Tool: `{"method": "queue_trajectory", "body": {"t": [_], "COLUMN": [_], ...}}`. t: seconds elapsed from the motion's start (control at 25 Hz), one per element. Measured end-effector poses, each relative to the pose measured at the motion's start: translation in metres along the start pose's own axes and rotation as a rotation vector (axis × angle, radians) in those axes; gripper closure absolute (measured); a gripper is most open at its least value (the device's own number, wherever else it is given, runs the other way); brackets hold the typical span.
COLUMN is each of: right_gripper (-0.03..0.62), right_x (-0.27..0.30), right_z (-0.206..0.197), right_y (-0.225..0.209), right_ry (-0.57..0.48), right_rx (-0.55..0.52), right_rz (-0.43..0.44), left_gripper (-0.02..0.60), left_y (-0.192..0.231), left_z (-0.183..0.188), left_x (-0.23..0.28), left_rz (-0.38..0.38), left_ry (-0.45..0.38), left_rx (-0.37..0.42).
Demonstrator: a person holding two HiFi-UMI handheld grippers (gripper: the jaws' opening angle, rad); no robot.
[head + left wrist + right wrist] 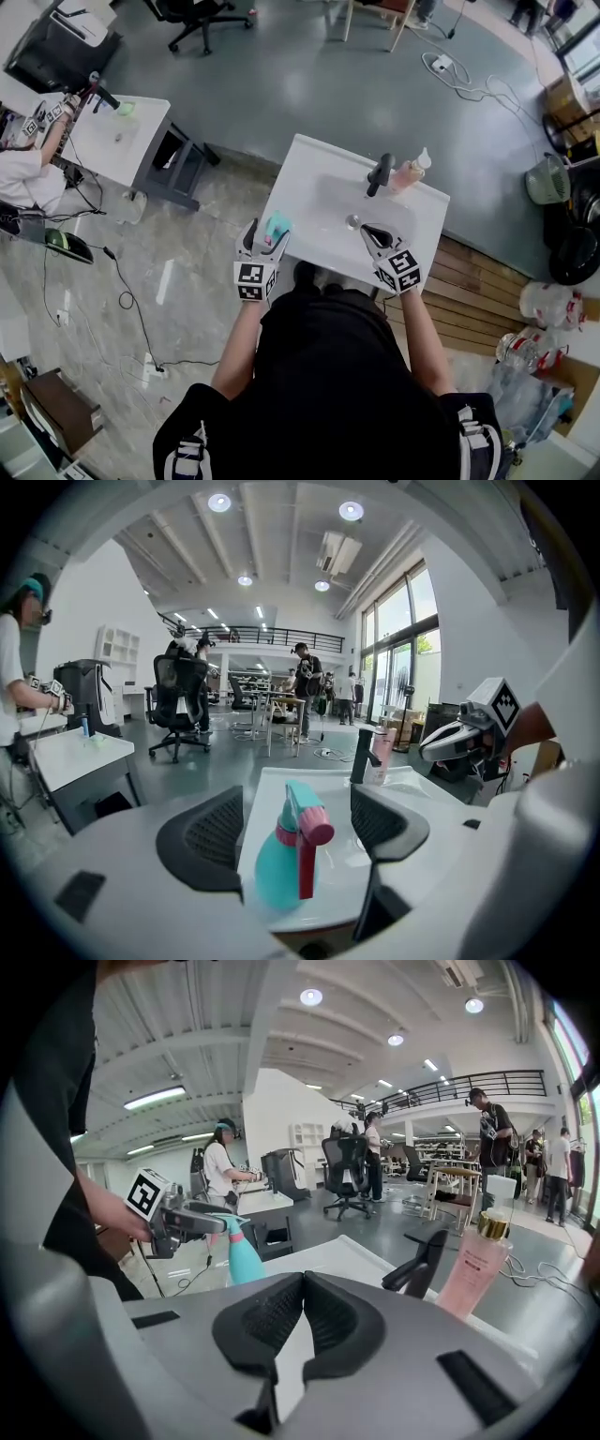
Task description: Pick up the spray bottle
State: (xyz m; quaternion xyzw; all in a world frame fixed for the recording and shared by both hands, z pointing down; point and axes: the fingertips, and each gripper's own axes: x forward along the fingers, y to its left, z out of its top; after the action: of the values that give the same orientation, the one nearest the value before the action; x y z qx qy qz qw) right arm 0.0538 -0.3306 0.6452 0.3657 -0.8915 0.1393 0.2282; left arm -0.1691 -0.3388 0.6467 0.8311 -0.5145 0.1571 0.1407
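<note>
A teal spray bottle (277,226) with a pink trigger stands upright at the front left corner of the white sink top (309,164). My left gripper (266,234) is open. In the left gripper view the spray bottle (286,855) stands between the two wide-apart jaws, with a gap showing on each side. My right gripper (370,232) hovers over the basin's front right part. It is shut, its pads (302,1283) pressed together on nothing. The right gripper view shows the spray bottle (242,1255) at the tips of the left gripper (187,1222).
A black faucet (380,173) and a pink bottle (412,173) stand at the back of the sink top. A second white table (117,136) with a person is at the far left. Cables (122,300) lie on the floor. Bins and bottles (548,178) are at the right.
</note>
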Motion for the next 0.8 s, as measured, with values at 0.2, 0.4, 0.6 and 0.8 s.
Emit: {"method": "queue_trajectory", "body": {"t": [0.2,0.4,0.6,0.8], "right_gripper": [0.578,0.578,0.577,0.578], "right_x": [-0.004,-0.006,-0.002,0.001], "right_z": [-0.005,-0.007,-0.004,-0.004], "right_y": [0.005,0.006,0.01,0.013], "right_ry": [0.005,0.013,0.011,0.021], "right_rx": [0.005,0.003,-0.006,-0.014], "right_rz": [-0.007,-0.02,-0.022,-0.023], "left_gripper": [0.232,0.232,0.232,0.232], "left_y": [0.003,0.01,0.011,0.007], "left_z": [-0.004,-0.007,-0.009,-0.013], "left_x": [0.002,0.002,0.003,0.005], "left_rz": [-0.015,-0.03,-0.05,-0.069], "left_ry": [0.003,0.001,0.001,0.012], "left_rx": [-0.012,-0.022,-0.033,-0.027]}}
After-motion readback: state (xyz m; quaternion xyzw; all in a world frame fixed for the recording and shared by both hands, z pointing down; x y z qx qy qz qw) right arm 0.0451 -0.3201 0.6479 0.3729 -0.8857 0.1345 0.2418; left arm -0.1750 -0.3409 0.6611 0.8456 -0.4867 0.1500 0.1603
